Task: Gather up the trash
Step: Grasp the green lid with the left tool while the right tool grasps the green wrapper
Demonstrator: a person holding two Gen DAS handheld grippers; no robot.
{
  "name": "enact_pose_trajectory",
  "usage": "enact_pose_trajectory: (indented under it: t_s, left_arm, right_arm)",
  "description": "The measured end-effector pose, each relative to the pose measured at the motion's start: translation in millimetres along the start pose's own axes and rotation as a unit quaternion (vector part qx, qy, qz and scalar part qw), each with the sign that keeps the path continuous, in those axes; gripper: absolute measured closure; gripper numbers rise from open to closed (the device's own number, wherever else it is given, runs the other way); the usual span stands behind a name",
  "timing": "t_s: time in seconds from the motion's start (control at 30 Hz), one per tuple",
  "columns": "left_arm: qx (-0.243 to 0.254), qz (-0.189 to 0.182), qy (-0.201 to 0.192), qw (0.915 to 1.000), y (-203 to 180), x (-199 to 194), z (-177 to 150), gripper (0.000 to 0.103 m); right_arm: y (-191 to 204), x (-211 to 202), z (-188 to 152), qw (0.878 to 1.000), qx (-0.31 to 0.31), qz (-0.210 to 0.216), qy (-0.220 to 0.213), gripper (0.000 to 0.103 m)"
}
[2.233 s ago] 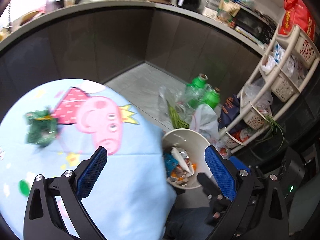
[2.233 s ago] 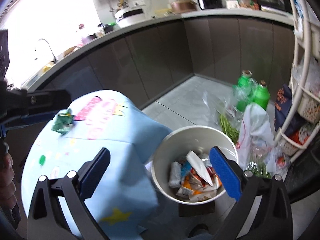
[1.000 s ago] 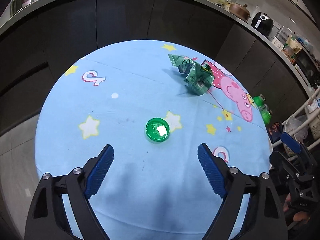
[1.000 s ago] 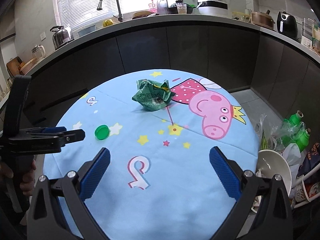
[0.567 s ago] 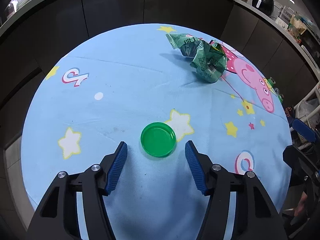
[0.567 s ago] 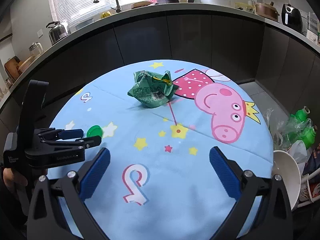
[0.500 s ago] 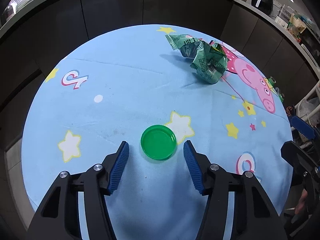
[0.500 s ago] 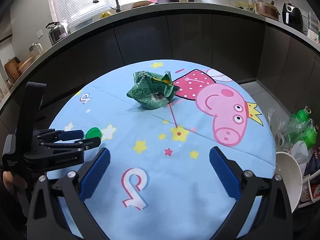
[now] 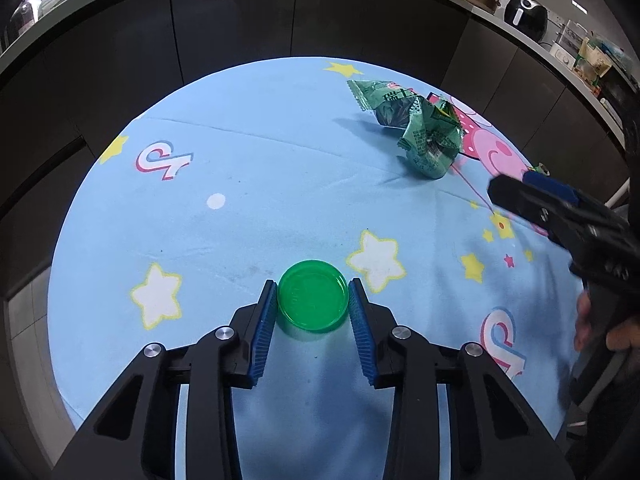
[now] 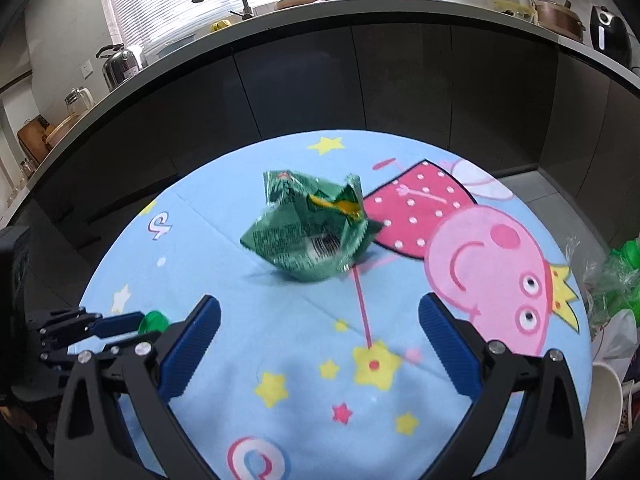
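Observation:
A round green plastic lid (image 9: pixel 312 297) lies on the round table with the blue cartoon cloth (image 9: pixel 248 184). My left gripper (image 9: pixel 313 294) has its blue pads against both sides of the lid, shut on it at table level. A crumpled green snack wrapper (image 10: pixel 308 228) lies mid-table; it also shows in the left wrist view (image 9: pixel 416 136). My right gripper (image 10: pixel 320 324) is open and empty, a little short of the wrapper. The lid shows small in the right wrist view (image 10: pixel 154 322), between the left fingers (image 10: pixel 116 324).
A white trash bin (image 10: pixel 604 412) stands on the floor off the table's right edge, beside green bottles and plastic bags (image 10: pixel 616 280). Dark cabinets and a kitchen counter (image 10: pixel 360 12) curve behind the table. The right gripper shows at the right in the left wrist view (image 9: pixel 560 216).
My left gripper has come down around the green lid and closed onto it. My right gripper has moved forward over the table toward the green wrapper, still open.

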State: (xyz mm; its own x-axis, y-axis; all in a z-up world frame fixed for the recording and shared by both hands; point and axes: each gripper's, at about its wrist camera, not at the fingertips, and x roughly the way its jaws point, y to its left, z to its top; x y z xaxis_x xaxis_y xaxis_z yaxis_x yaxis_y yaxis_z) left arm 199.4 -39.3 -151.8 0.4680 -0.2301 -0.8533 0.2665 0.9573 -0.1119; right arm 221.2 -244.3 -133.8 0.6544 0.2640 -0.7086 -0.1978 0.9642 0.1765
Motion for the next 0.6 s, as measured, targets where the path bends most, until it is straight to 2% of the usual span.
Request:
enact_pose_trajectory:
  t_s: [0.13,0.3,0.37,0.4,0.47,0.5,0.6]
  left_arm:
    - [-0.018,-0.001,-0.002,0.9998,11.4,-6.1,1.3,0.069]
    - [-0.038,-0.006,-0.005,0.9993,23.8,-10.9,3.6,0.069]
    - [-0.042,-0.006,-0.005,0.9991,27.0,-10.3,4.1,0.069]
    - [-0.044,-0.006,-0.005,0.999,28.6,-10.0,4.1,0.069]
    - [-0.05,-0.009,-0.003,0.9987,29.0,-10.3,2.1,0.069]
    - [-0.053,-0.011,-0.001,0.9985,29.5,-9.9,2.0,0.069]
    - [-0.056,-0.016,-0.003,0.9983,28.1,-12.0,1.9,0.069]
  right_arm:
    - [1.9,26.3,28.6,1.0,-0.013,0.004,0.0,0.004]
    - [3.2,61.8,44.7,0.999,-0.011,0.007,0.029,0.006]
    - [3.8,69.1,42.1,0.999,-0.009,-0.001,0.039,0.026]
    - [3.5,71.0,40.8,0.999,-0.008,-0.003,0.042,0.033]
    - [3.0,73.7,37.6,0.999,-0.005,-0.001,0.051,0.064]
    - [3.3,74.0,35.8,0.998,-0.006,-0.001,0.054,0.075]
    - [6.5,67.2,30.8,0.999,-0.012,0.004,0.051,0.086]
